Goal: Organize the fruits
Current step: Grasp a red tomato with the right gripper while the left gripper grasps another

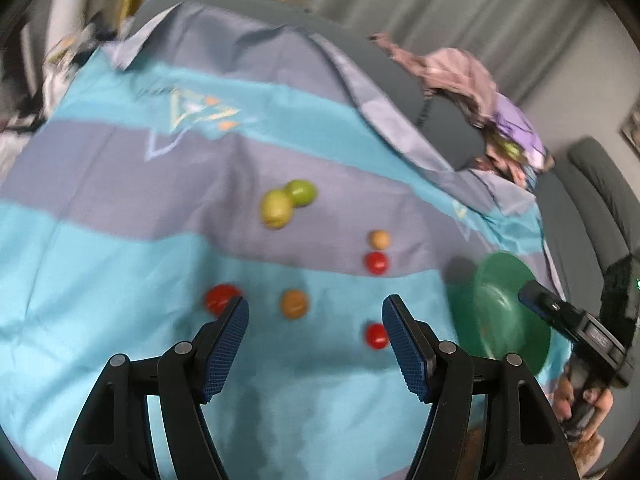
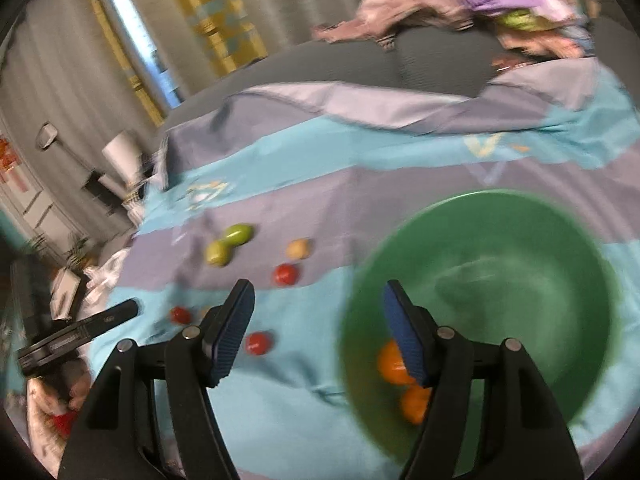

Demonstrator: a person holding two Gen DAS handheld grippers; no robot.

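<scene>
1. At the far left of the loose fruit, seen from the left wrist, a red fruit (image 1: 219,298) lies on the striped blue-and-grey bedsheet (image 1: 100,240), partly hidden behind the left finger's tip.
2. The left gripper (image 1: 315,312) hangs over the sheet with its jaws spread wide and nothing between them; a tan fruit (image 1: 295,304) lies just ahead, inside the gap line of the fingers. Judged from this, it is the nearest pick for the left side, needing only a short forward and downward reach.
3. Farther ahead, two green fruits (image 1: 288,202) lie touching each other, their pair running diagonally up to the right.
4. To the right, a small tan fruit (image 1: 379,239) and a second red fruit (image 1: 376,263) sit close together, and a third red fruit (image 1: 376,336) lies just beside the right finger of the left gripper.
5. The green bowl (image 1: 508,280) stands at the right of all the loose fruit, so every carry likely runs rightward.
6. The right gripper (image 2: 318,304) is also wide apart and empty, hovering over the bowl's near-left rim; it is the nearer tool to the bowl.
7. Inside the bowl lie two orange fruits (image 2: 394,366), touching, at the near side; the rest of the bowl looks empty, though the picture is blurred.
</scene>
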